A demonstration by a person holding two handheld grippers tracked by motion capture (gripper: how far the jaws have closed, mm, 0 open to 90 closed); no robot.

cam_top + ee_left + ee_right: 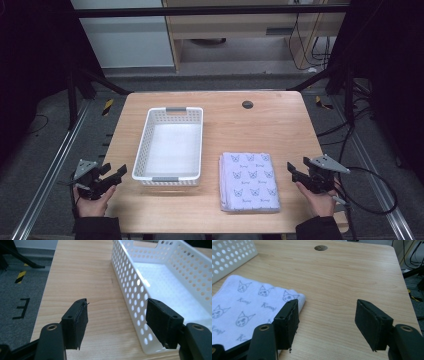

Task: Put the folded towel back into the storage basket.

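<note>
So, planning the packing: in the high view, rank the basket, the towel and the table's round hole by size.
1. Basket, largest.
2. Towel, clearly smaller.
3. Hole, by far the smallest.

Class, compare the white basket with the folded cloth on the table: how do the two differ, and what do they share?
The white basket is rigid, with perforated upright walls; the folded cloth is soft and lies flat. The basket is plain white, while the cloth is pale lilac with printed cat faces. The basket reaches farther back on the table. Both are rectangular and lie side by side, untouched.
</note>
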